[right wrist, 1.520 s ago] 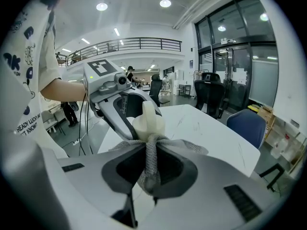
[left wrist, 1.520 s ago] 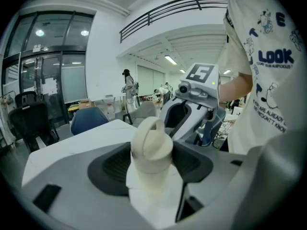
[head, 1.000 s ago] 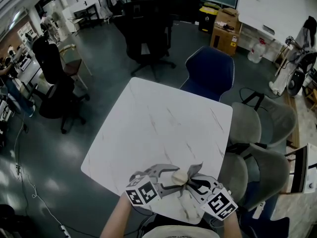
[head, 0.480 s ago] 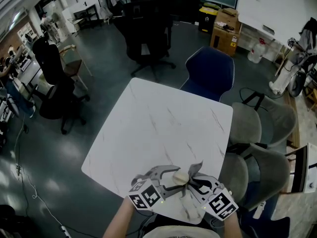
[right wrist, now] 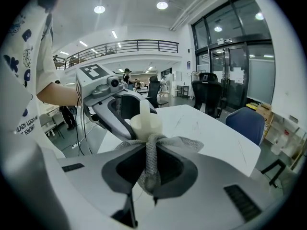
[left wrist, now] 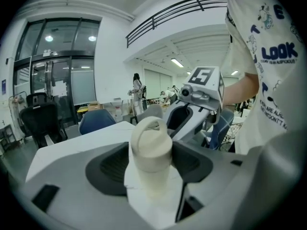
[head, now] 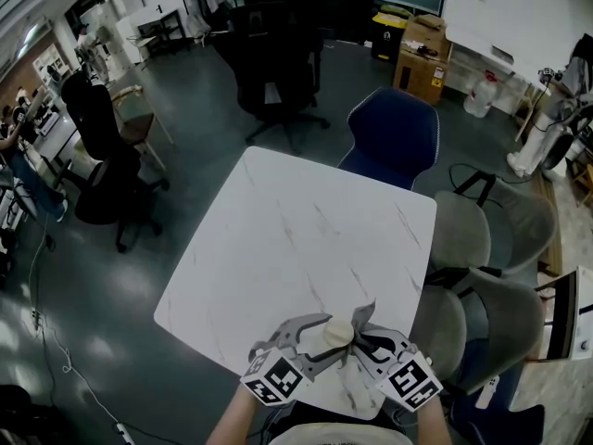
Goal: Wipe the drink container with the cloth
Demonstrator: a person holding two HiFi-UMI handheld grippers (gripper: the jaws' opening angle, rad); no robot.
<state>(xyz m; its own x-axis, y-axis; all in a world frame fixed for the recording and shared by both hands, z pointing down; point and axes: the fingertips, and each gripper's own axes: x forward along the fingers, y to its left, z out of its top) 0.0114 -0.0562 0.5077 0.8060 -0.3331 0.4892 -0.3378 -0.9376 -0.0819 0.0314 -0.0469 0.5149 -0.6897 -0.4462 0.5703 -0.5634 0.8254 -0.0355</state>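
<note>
1. Table (head: 296, 239): a white, marble-veined square top seen corner-on. It is the landmark for every entry below.
2. Blue chair (head: 394, 137): stands just beyond the table's far edge. Grey chairs (head: 482, 239) line the table's right side.
3. Left hand-held gripper (head: 320, 332): held over the table's near corner. Its jaws are clamped on the body of the drink container (left wrist: 151, 150), one jaw on each side.
4. Right hand-held gripper (head: 363, 341): also over the table's near corner, on the right side of that corner. Its jaws are pinched on the cloth (right wrist: 149, 162).
5. Drink container: cream-coloured and upright, with a looped handle on its lid. It sits at the table's near corner. Whether its base touches the table top cannot be told.
6. Cloth: grey mesh over the same near corner of the table. It is gathered into a cord between the right jaws. Its fanned free end lies against the container's side, just below the lid.
</note>
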